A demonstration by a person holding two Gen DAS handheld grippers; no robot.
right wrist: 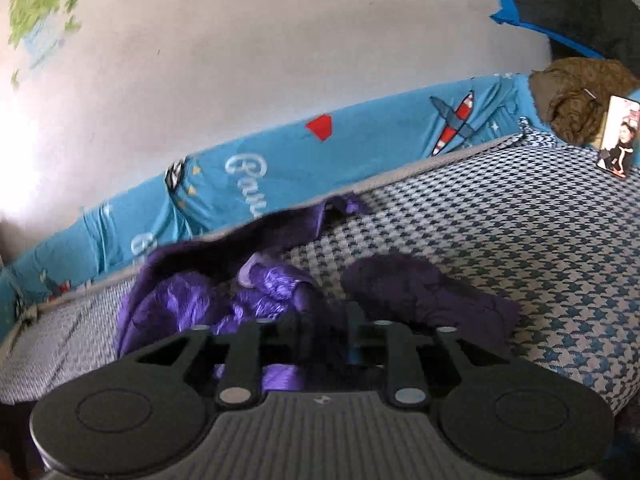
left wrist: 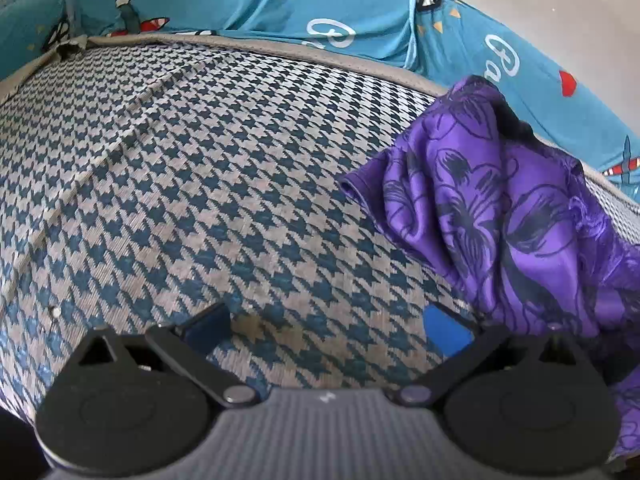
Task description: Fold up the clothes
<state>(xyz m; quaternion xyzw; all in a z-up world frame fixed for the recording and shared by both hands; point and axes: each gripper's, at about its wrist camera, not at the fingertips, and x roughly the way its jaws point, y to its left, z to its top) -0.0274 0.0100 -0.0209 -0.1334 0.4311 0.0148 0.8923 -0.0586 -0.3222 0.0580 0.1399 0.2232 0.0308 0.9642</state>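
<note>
You see a purple satin garment (left wrist: 500,216) printed with dark outlined flowers, lying on a blue-and-grey houndstooth mat (left wrist: 192,168). Behind it your view takes in a turquoise sheet (right wrist: 280,168) with white script, red shapes and red-and-white striped planes.

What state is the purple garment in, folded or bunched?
Bunched, not folded: the purple garment lies in loose crumpled heaps on the houndstooth mat, with no flat layers or straight edges.

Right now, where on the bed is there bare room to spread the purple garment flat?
Bare houndstooth mattress runs from the left claw up to the grey edge binding, bounded on the right by the purple garment. The right wrist view shows more bare cover towards the phone. It is crowded around the right claw, among bunched cloth.
</note>
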